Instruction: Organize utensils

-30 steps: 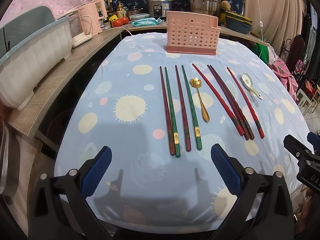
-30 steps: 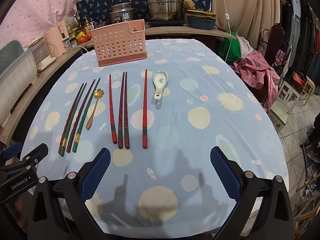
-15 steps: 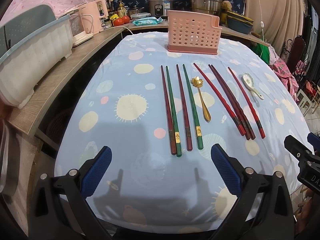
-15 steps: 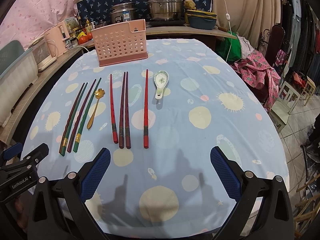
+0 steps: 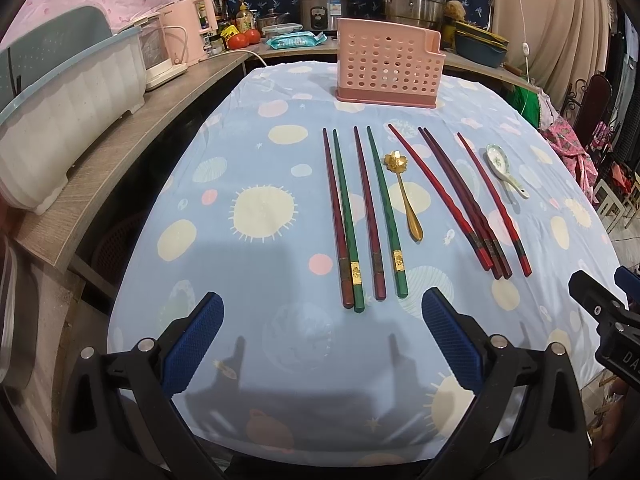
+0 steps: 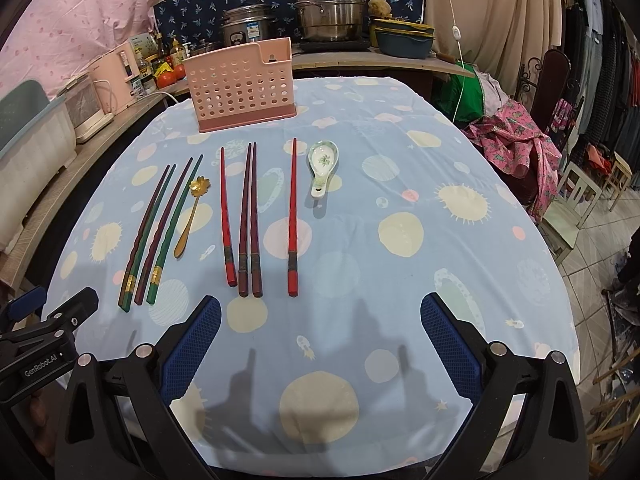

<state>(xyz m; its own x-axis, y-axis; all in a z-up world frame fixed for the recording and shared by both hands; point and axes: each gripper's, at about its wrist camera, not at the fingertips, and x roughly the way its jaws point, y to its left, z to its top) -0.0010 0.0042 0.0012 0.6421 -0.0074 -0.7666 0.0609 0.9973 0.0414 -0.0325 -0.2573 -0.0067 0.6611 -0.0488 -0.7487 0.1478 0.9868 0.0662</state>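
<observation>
Hovering low, both tongs [image 5: 320, 334] [image 6: 320, 336] agape

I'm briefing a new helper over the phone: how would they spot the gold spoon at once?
Start at the pink perforated plastic utensil basket at the far end of the blue spotted tablecloth. In the row of utensils in front of it, between the green-and-maroon chopsticks and the red chopsticks, lies the gold metal spoon. It alone is metallic, with a flower-shaped bowl.

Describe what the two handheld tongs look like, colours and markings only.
Both the left tongs and right tongs have matte black angular arms with silver round fasteners and blue textured pads. White "GenRobot.AI" lettering marks the left unit's black body in the right wrist view.
</observation>
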